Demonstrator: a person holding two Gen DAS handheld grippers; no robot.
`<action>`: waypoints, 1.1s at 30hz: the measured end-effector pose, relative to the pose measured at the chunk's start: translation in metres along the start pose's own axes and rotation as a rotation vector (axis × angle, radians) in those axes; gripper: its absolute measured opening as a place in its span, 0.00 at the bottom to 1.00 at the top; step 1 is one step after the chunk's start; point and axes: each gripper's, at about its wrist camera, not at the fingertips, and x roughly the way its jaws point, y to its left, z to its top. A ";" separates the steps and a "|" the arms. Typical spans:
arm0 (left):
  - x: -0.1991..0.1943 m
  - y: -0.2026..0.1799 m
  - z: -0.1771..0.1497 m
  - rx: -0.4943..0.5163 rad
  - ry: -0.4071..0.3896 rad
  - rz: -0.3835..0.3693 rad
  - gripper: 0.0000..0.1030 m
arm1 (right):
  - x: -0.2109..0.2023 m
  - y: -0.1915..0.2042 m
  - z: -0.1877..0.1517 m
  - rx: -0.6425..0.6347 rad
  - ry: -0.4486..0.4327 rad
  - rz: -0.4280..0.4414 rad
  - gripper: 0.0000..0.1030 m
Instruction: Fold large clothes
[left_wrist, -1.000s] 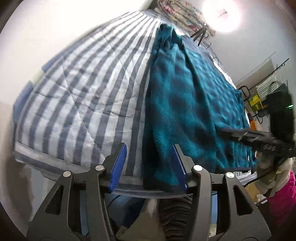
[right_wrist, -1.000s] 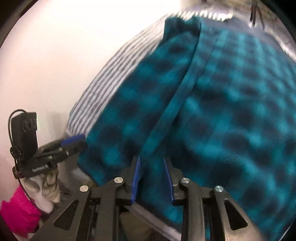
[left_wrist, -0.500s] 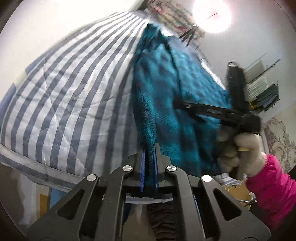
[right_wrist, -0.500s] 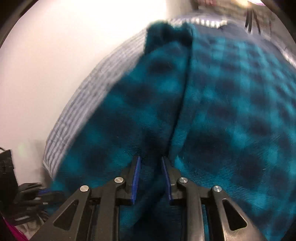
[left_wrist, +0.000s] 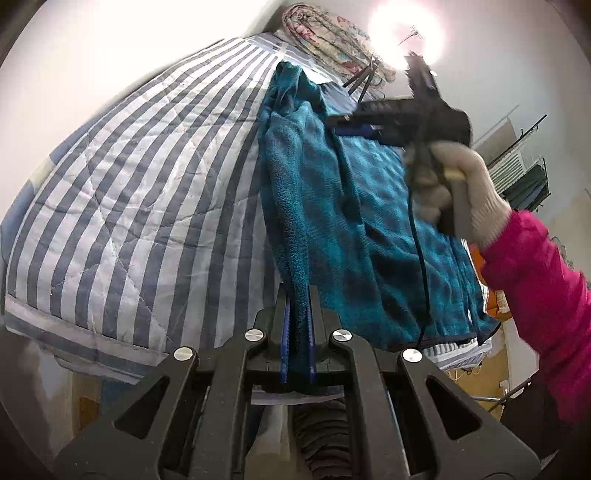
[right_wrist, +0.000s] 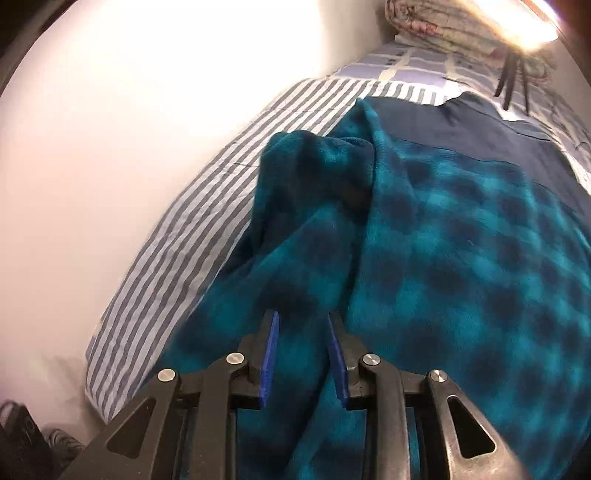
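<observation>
On the striped quilt (left_wrist: 140, 192) that covers the bed lies the teal plaid fleece garment (right_wrist: 461, 258), spread flat over most of the mattress, with its left edge rucked into a long raised fold that runs away toward the pillow end. A darker navy panel (right_wrist: 461, 136) shows at its far end. The step in hand looks like the first lengthwise fold: one side is being gathered to carry across the body of the garment. The left gripper (left_wrist: 297, 339) has its jaws pinched tight on the near end of that raised edge, the fleece squeezed thin between the blue pads. The right gripper (right_wrist: 301, 354) hangs over the fold further up, held in a gloved hand (left_wrist: 461, 192); its jaws have just been opening a little and stand partly apart, straddling a ridge of fleece without visibly pressing it. Next, I judge, the right jaws need to close on that ridge, so both ends can lift together and swing over evenly.
</observation>
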 end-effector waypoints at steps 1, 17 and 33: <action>0.000 0.000 -0.001 -0.003 0.003 -0.001 0.05 | 0.005 -0.003 0.006 0.001 -0.011 -0.025 0.27; 0.009 -0.004 0.001 0.008 0.013 0.009 0.05 | 0.003 -0.024 0.047 0.050 -0.081 -0.197 0.37; 0.028 0.003 0.006 -0.040 0.065 0.019 0.37 | 0.007 -0.102 0.063 0.211 -0.061 -0.212 0.11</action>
